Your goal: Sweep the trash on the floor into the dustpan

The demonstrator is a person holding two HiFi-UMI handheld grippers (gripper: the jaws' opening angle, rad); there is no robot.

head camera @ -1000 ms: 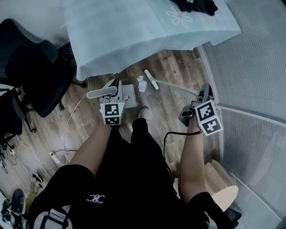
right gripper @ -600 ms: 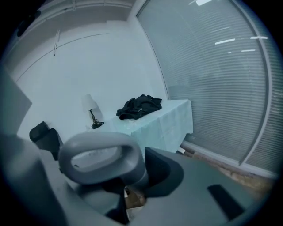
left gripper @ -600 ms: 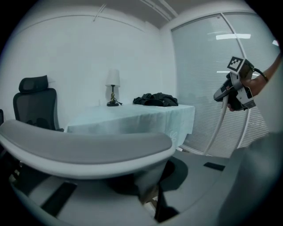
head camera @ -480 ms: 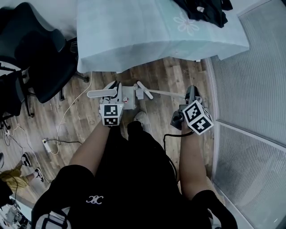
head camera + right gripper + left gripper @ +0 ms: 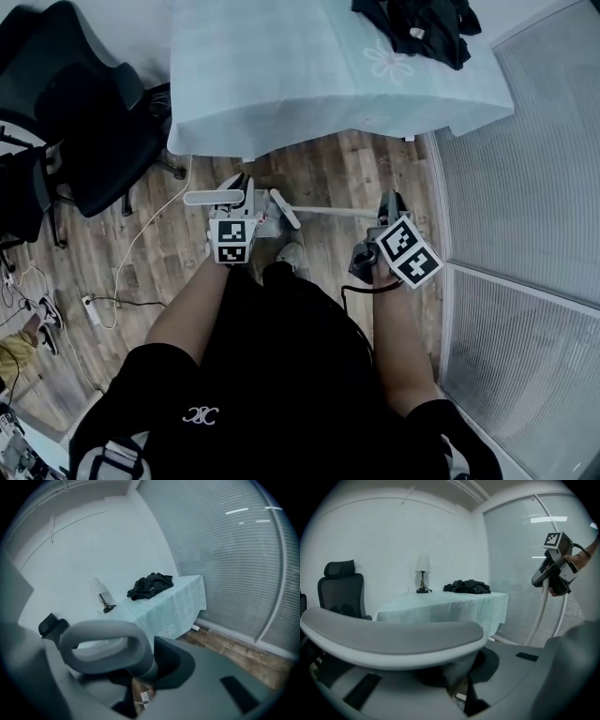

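Head view, centre frame: found left gripper (image 5: 241, 192) clamped on dustpan (image 5: 266, 225) handle, right gripper (image 5: 388, 206) clamped on broom (image 5: 328, 212) handle, broom head just beside dustpan mouth, trash there too small to confirm; judged sweeping mid-course, final strokes outstanding.

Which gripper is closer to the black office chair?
Left. In the head view the left gripper is just right of the office chair; the right gripper is farther right, by the blinds.
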